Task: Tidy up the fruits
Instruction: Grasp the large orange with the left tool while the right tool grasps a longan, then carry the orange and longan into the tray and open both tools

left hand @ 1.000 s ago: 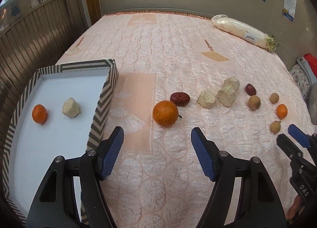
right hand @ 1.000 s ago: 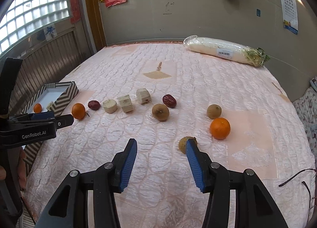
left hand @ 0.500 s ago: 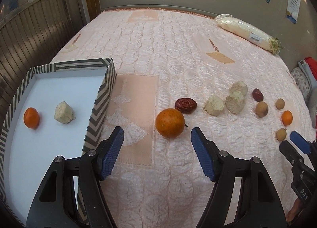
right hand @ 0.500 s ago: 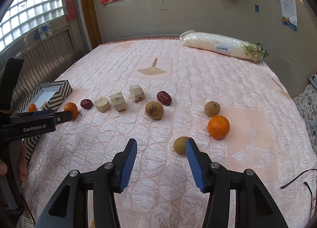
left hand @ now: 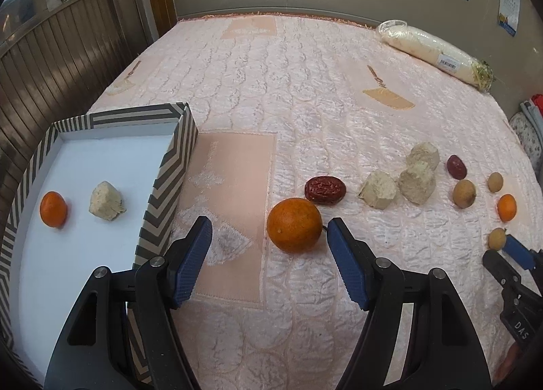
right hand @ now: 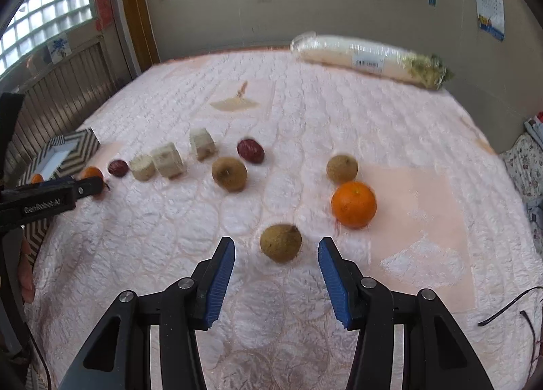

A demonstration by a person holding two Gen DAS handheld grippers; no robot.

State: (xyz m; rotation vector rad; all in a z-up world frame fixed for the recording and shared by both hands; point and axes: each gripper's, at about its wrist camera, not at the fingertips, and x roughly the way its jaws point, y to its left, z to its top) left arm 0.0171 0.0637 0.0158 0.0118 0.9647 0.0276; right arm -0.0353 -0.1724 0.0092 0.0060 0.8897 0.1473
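My left gripper (left hand: pixel 269 237) is open and empty, its fingertips on either side of an orange (left hand: pixel 294 229) on the pink quilt. A red date (left hand: pixel 324 189) lies just behind it. The striped box (left hand: pixel 169 166) at left holds a small orange (left hand: pixel 53 209) and a pale chunk (left hand: pixel 106 200). My right gripper (right hand: pixel 276 261) is open and empty, with a brown longan (right hand: pixel 281 242) just ahead between its fingertips. Another orange (right hand: pixel 353 204) lies to its right.
Pale chunks (left hand: pixel 379 189), a second date (left hand: pixel 456 166) and more longans (left hand: pixel 464 193) lie in a row across the quilt. A wrapped white radish (right hand: pixel 370 60) lies at the far edge by the wall. A black cable (right hand: pixel 509 305) lies at right.
Both grippers have moved forward and lower. The orange now sits between the left fingertips, and the longan has shifted from the right finger to the middle of the right gripper's gap.
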